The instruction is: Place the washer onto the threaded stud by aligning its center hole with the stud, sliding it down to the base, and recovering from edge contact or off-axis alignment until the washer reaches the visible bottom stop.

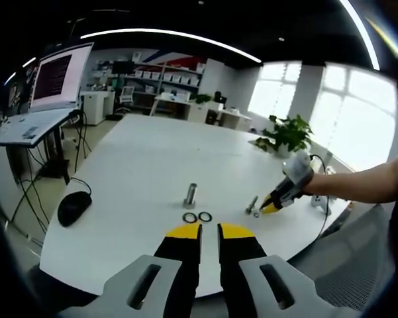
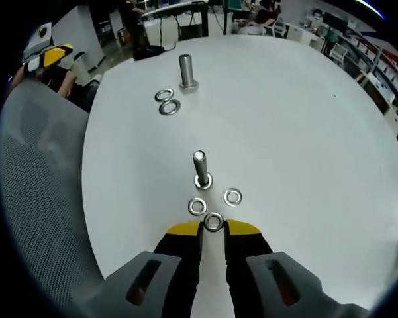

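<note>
- White tabletop (image 2: 304, 132) is carrying everything in this office.
- You are pinching a washer (image 2: 213, 222) at the tips of your right gripper (image 2: 213, 226), jaws narrow.
- Your left gripper (image 1: 209, 230) is hovering with jaws nearly together, holding nothing.
- You are facing the threaded stud (image 2: 200, 168) just ahead; one washer seems seated at its base, though that is hard to confirm.
- Two loose washers (image 2: 215, 201) are waiting; threading is not yet done.

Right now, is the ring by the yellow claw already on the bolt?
No. The washer sits at the right claw tips, near the upright stud, not on it.
</note>
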The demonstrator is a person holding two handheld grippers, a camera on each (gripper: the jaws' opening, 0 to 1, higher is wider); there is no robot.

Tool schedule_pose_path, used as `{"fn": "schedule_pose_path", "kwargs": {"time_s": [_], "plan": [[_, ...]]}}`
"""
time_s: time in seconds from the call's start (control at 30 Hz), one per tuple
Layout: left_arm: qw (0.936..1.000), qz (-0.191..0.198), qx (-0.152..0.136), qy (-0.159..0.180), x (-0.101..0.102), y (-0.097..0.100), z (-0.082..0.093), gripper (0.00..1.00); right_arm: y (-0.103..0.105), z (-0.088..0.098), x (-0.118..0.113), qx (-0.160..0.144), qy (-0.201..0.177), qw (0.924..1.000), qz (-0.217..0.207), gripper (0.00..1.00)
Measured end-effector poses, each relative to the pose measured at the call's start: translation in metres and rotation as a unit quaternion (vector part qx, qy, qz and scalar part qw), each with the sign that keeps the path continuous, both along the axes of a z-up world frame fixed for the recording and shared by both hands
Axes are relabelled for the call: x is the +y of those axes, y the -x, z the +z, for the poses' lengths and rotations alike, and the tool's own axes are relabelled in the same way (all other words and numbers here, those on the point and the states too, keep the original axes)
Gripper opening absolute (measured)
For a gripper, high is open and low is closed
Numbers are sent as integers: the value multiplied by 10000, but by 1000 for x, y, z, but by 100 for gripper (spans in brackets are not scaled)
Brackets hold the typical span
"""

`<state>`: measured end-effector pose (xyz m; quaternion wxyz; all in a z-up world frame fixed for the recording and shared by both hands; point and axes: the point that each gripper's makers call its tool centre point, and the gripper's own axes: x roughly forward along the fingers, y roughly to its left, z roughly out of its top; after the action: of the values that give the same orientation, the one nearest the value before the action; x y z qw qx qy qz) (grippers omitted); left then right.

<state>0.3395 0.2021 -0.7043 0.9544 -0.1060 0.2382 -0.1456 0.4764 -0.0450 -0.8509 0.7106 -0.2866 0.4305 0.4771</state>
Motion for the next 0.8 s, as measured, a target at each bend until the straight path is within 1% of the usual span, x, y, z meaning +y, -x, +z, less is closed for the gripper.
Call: {"fn": "schedule_pose_path", "kwargs": {"time_s": [0.13,0.27,0.4,0.43,0.47,0.5,0.63,0.7,0.8], "plan": [[10000,-17,9,-11,0,0,0,7,-6,12,3,-105,-170,9998,-49,15],[10000,-19,0,-8,-1,0,0,7,-10,23,6,-336,-208,9992,-53,15],[10000,-32,2,-13,-1,1,0,7,-12,35,12,-485,-386,9980,-79,15],[10000,-32,2,-15,-1,1,0,7,-14,38,14,-556,-433,9975,-76,15],[10000,-34,1,-17,-1,1,0,7,-18,44,17,-780,-511,9956,-37,15],[10000,-35,1,-18,-1,1,0,7,-20,48,20,-900,-588,9942,30,15],[10000,-41,0,-20,-1,1,0,7,-20,65,31,-1153,-898,9892,83,15],[10000,-36,-14,-12,-1,1,1,7,-19,71,37,-1199,-1032,9873,158,15],[10000,-23,-31,11,-1,1,1,7,-15,75,44,-1176,-1087,9867,286,15]]}}
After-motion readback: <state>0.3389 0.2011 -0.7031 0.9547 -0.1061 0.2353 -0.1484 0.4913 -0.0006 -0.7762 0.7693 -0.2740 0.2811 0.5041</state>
